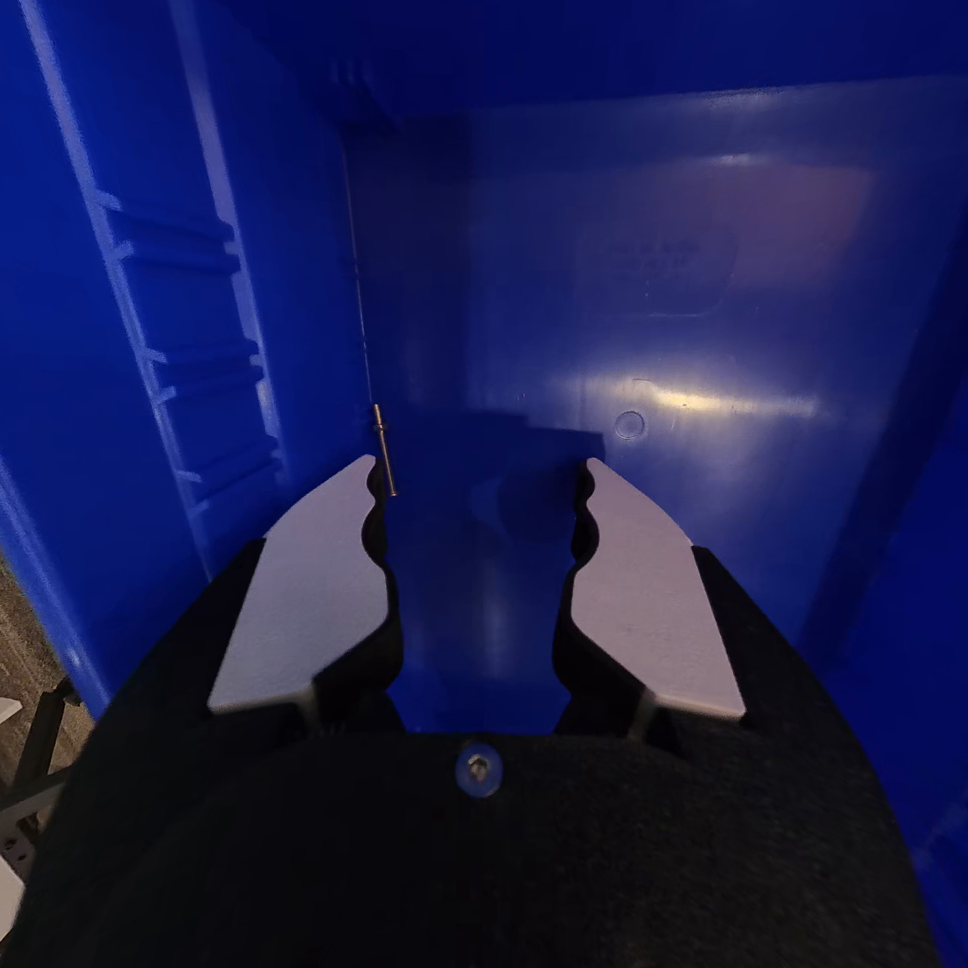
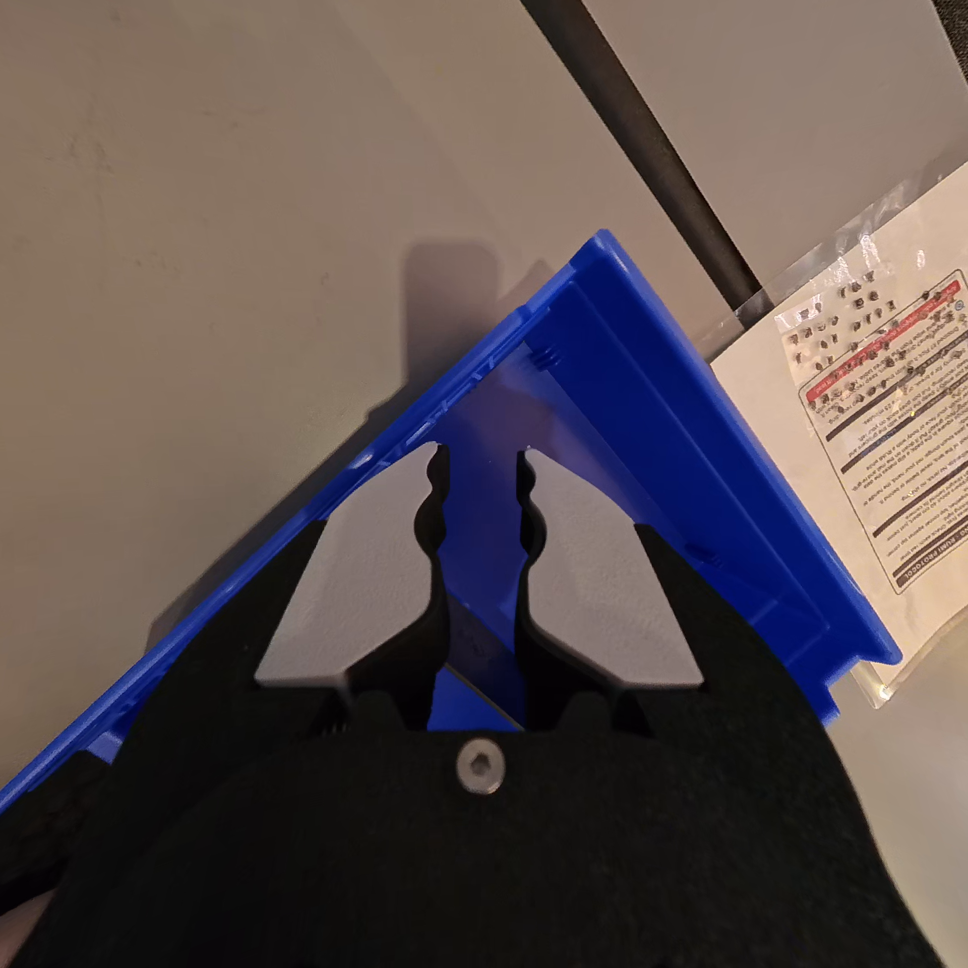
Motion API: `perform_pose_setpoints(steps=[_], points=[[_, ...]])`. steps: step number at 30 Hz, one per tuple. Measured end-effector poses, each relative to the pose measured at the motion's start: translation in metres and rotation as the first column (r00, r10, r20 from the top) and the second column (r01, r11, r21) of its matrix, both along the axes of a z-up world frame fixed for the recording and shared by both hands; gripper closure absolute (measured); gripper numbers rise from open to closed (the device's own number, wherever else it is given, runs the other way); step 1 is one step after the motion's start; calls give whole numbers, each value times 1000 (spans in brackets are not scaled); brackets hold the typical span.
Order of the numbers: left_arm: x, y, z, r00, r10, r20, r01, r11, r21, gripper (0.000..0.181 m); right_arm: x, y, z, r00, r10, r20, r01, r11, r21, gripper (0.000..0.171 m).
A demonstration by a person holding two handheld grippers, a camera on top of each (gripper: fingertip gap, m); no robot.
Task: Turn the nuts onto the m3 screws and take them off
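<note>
A: Where's the left gripper (image 1: 482, 461)?

B: Deep inside the blue bin (image 1: 681, 262), pointing at 12 o'clock along its floor. Fingers spread wide, nothing between them.

A: And the screw?

B: A thin metal screw (image 1: 384, 450) lies on the bin floor against the side wall, at 11 o'clock, just beside the left fingertip (image 1: 361, 471). Whether they touch, I cannot tell. No nut shows.

A: The right gripper (image 2: 482, 450)?

B: It reaches over the bin (image 2: 681, 419) from above, aimed at 12 o'clock toward a corner. Its fingers stand at a narrow gap, empty.

A: What surrounds the bin?

B: A pale table (image 2: 209, 209). At 3 o'clock a plastic-covered printed sheet (image 2: 864, 419) touches the bin's edge; a dark bar (image 2: 655, 157) runs at 1 o'clock.
</note>
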State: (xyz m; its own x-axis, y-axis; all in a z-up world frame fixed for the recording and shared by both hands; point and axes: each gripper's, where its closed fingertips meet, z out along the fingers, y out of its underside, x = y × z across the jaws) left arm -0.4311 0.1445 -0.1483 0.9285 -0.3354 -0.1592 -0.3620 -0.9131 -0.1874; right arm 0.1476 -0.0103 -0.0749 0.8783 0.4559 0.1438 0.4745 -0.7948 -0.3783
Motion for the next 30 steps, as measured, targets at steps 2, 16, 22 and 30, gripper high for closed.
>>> perform_pose_setpoints(steps=[2,16,22,30], points=[[0,-1,0,1000,11,6,-11,1000,10,112,0,-1,0,1000,1,-2,-1,1000,0,146],[-2,-1,-3,989,118,90,-121,992,21,118,-5,-3,3,1000,18,3,-18,1000,2,147],[-13,-1,8,995,61,-73,-57,997,50,132,-6,-3,5,1000,25,-1,-25,1000,11,147],[-23,-13,22,963,-46,-265,64,996,61,181,-3,0,1,999,34,-28,-34,999,6,147]])
